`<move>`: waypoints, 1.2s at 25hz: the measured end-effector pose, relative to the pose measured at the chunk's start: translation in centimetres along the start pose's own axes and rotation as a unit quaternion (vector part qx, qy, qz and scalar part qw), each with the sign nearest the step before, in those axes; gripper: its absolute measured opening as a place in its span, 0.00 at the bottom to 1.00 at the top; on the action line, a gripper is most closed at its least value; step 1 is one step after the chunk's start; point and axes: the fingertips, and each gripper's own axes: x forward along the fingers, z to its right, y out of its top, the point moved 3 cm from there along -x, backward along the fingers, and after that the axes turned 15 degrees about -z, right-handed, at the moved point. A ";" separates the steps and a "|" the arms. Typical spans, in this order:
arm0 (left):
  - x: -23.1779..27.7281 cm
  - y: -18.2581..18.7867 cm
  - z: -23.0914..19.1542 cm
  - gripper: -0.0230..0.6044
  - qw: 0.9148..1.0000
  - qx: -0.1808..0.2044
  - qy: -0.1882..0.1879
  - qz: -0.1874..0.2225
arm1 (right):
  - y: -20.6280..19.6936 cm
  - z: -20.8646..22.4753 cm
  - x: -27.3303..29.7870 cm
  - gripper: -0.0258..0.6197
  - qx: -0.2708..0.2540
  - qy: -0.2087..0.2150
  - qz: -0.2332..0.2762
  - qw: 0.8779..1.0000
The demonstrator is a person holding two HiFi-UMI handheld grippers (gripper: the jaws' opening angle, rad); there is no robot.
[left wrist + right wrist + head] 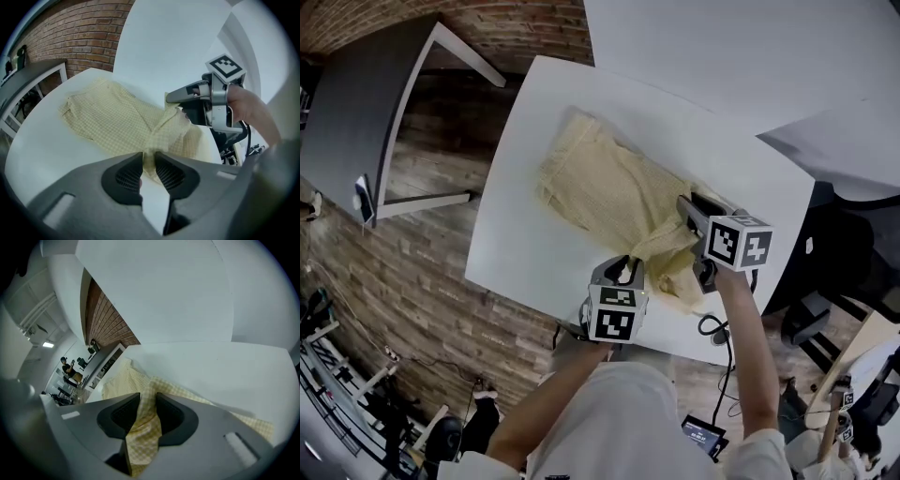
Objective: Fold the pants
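Note:
Pale yellow checked pants (609, 192) lie partly folded on the white table (534, 122), bunched up toward the near edge. My left gripper (623, 269) is low over the near end of the cloth. In the left gripper view its jaws (148, 157) stand a little apart with the cloth's edge (150, 161) between the tips and bare table showing in the gap. My right gripper (690, 217) is at the pants' right end. In its own view the gripper (147, 399) holds a strip of cloth (143, 432) loose between parted pads. The right gripper (174, 101) also shows in the left gripper view.
A dark table (356, 112) with a white frame stands to the left over brick-patterned flooring. A second white surface (853, 141) lies at the right. A black cable (712, 328) hangs off the near table edge. Far off, a person (70, 366) stands in the room.

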 end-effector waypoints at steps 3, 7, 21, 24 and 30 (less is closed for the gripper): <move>0.4 -0.2 -1.0 0.18 1.000 0.001 0.015 -0.010 | 0.4 -0.1 0.4 0.25 0.029 0.027 0.012 0.999; 0.9 -0.6 -1.8 0.18 0.999 0.008 0.032 -0.022 | 1.0 -0.8 0.4 0.34 0.038 0.065 0.028 0.997; -2.2 -1.2 0.3 0.18 0.993 0.064 0.093 0.020 | -0.3 0.0 -5.4 0.35 0.038 0.133 0.129 0.982; -3.0 -1.7 3.0 0.18 0.992 0.088 0.087 0.035 | -1.5 1.3 -7.2 0.35 0.035 0.117 0.139 0.983; -1.7 -3.0 9.3 0.23 0.988 0.143 0.041 0.039 | -3.9 4.2 -9.9 0.26 0.038 0.090 0.150 0.984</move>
